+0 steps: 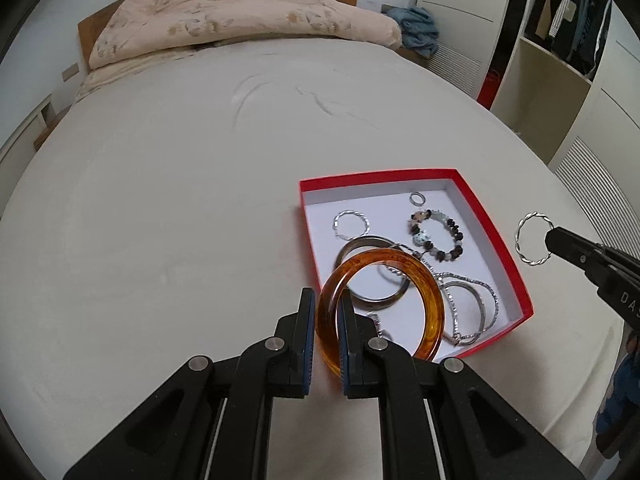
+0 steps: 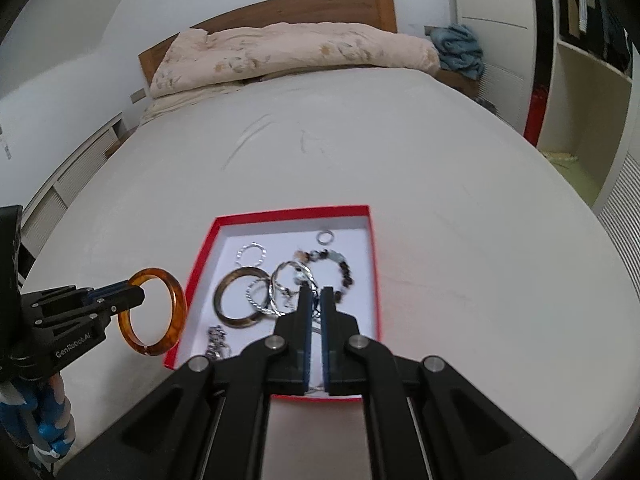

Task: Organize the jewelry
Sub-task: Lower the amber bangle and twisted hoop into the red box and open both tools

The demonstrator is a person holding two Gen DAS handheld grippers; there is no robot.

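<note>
A red box (image 1: 500, 240) with a white inside lies on the bed and holds several bracelets, rings and chains. My left gripper (image 1: 325, 300) is shut on an amber bangle (image 1: 430, 292) and holds it upright above the box's left edge; it also shows in the right wrist view (image 2: 176, 300). My right gripper (image 2: 316, 292) is shut on a twisted silver ring (image 2: 280, 280), held above the box (image 2: 200, 264). In the left wrist view that ring (image 1: 520, 244) hangs to the right of the box.
A dark brown bangle (image 2: 224, 308) and a beaded bracelet (image 1: 452, 236) lie in the box. The bed sheet (image 1: 180, 200) spreads all around. A folded pink quilt (image 1: 240, 24) lies at the headboard. Wardrobe shelves (image 1: 560, 80) stand at the right.
</note>
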